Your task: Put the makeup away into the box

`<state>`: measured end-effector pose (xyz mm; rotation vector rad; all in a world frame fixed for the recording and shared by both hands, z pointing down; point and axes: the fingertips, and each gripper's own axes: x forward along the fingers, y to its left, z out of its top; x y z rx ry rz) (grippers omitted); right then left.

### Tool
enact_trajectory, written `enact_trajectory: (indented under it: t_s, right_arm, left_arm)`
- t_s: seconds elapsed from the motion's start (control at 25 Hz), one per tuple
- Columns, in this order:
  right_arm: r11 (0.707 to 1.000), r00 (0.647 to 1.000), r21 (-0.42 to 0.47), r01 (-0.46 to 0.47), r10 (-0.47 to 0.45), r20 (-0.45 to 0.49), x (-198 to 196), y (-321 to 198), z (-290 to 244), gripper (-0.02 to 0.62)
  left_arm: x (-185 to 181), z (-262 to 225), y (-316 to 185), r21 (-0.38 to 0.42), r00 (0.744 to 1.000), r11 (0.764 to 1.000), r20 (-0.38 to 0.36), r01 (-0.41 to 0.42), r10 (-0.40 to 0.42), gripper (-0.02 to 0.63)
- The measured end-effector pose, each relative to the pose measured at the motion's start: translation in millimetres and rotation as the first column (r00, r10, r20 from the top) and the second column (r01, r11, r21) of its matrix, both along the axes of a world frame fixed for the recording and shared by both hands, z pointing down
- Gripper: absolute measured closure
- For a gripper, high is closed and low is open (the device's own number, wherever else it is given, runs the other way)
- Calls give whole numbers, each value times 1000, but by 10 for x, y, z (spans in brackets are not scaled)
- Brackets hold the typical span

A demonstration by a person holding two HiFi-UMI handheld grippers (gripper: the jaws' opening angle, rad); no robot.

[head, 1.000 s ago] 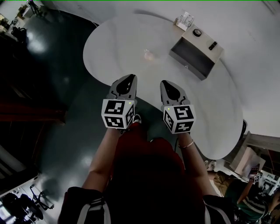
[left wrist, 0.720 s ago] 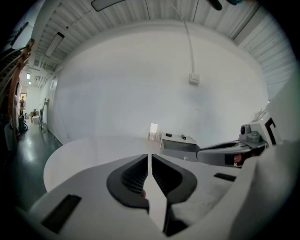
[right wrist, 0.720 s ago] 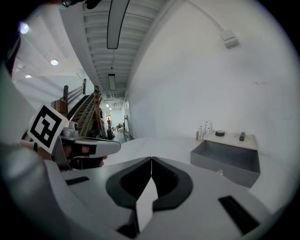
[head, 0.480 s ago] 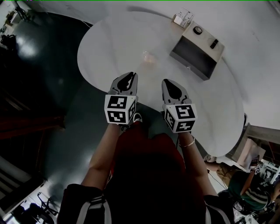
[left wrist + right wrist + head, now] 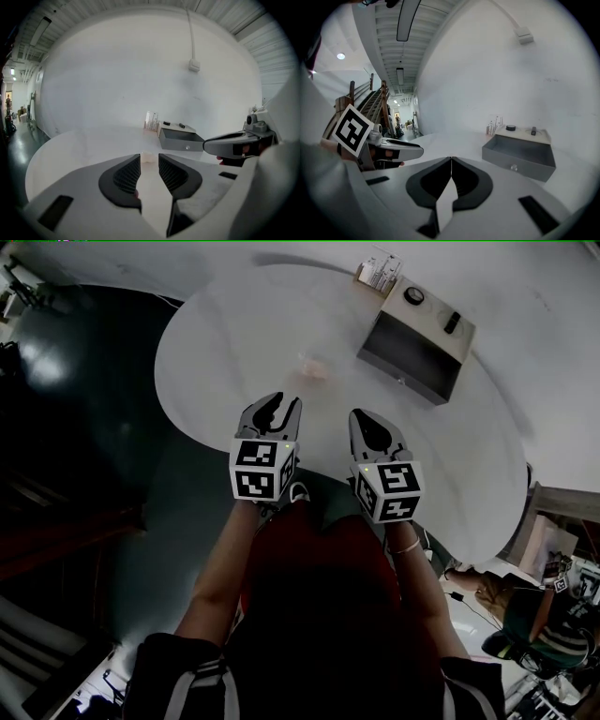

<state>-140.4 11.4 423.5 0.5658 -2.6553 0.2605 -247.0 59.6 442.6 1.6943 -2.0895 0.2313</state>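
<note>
As the left gripper (image 5: pixel 279 405) moves out over the desk (image 5: pixel 234 343), empty jaws opening toward the pale makeup item (image 5: pixel 314 366) lying apart from the open box (image 5: pixel 403 371), a first pick looks imminent; right gripper (image 5: pixel 367 414) jaws closed, empty.

I'm wearing dark red clothing (image 5: pixel 314 559), black white-striped sleeves (image 5: pixel 202 676) and a thin bracelet (image 5: pixel 403 547); my grey left gripper (image 5: pixel 279 401) and right gripper (image 5: pixel 366 415) are carrying black-and-white marker cubes (image 5: pixel 264 468).
</note>
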Motion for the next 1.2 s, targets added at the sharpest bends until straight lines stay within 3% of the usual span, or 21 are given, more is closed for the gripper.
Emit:
enact_trajectory:
  t_s: [0.36,1.2]
  right_arm:
    - [998,999,-26,-52,52,-18,18,-43,79,580]
    - [983,986,-85,-164,161,-38,243,-517,283,580]
  left_arm:
    - [-38,123,-143,-52,998,997,0,-63,63,415]
    - [-29,421,-855,-185,986,973,67,-135,150,331]
